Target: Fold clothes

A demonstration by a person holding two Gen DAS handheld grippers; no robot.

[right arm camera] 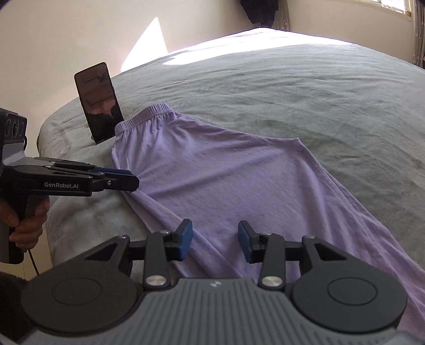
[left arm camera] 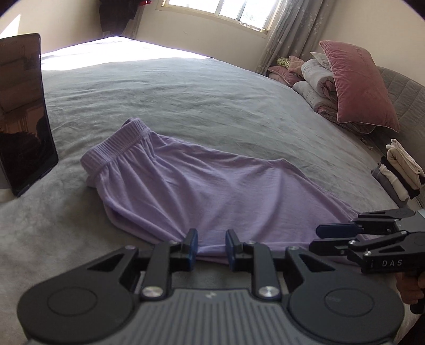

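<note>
Indoors: grey bed (left arm camera: 212,87), window (left arm camera: 220,10), pink pillow (left arm camera: 358,85).

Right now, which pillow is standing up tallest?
The big pink velvet pillow with pale piping. It leans upright against the grey headboard, above the folded grey duvet; the smaller pink cushion lies low behind.

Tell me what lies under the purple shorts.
The purple shorts lie flat on the grey bedspread. Whatever sits directly beneath the fabric is covered and cannot be seen.
</note>
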